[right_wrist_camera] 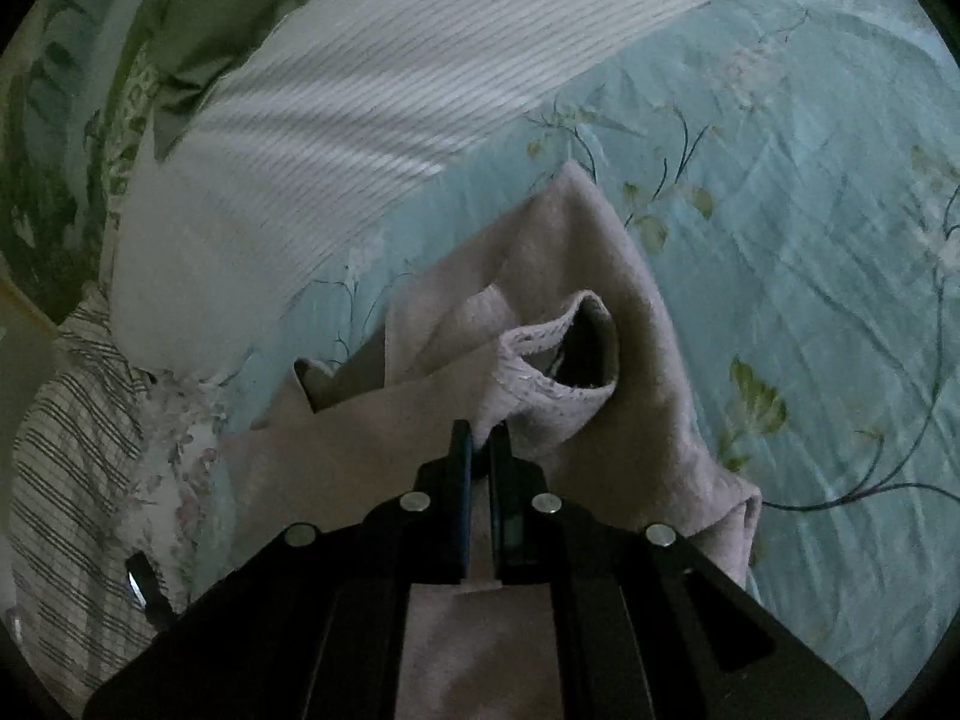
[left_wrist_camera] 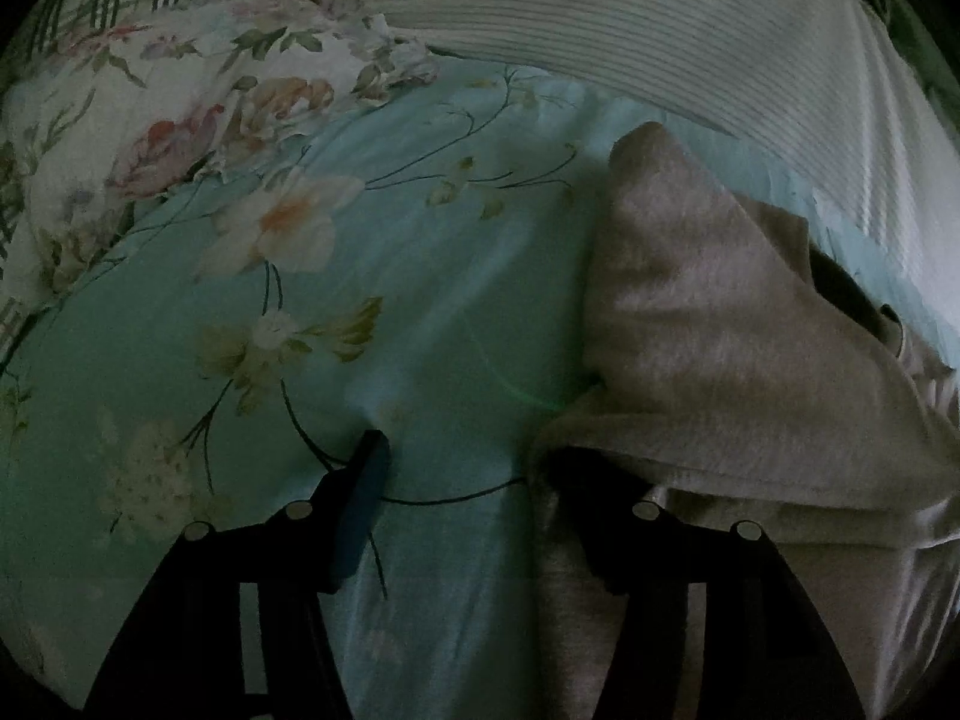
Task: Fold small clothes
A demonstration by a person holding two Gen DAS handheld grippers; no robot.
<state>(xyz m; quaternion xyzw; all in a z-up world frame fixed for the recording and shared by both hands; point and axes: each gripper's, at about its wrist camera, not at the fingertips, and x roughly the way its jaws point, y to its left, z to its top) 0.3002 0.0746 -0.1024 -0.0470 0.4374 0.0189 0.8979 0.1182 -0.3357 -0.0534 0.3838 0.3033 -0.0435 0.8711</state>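
Dim bed, teal flowered sheet [left_wrist_camera: 420,252] under everything, a white ribbed blanket [left_wrist_camera: 660,18] across the far side, a rose-print pillow [left_wrist_camera: 150,108] far left of my left tongs. The small garment, a grey-beige knit piece [left_wrist_camera: 720,330], lies on the sheet, partly folded over itself. My left tongs [left_wrist_camera: 468,462] stand apart over the sheet; one finger [left_wrist_camera: 363,504] rests on bare sheet, the other is tucked under the garment's edge (pads not pressing anything I can see). My right tongs [right_wrist_camera: 480,438] are clamped on the garment [right_wrist_camera: 570,276] right at its ribbed hem [right_wrist_camera: 540,384], which loops open just ahead of the tips. A striped cloth [right_wrist_camera: 72,480] sits far left of the right tongs.
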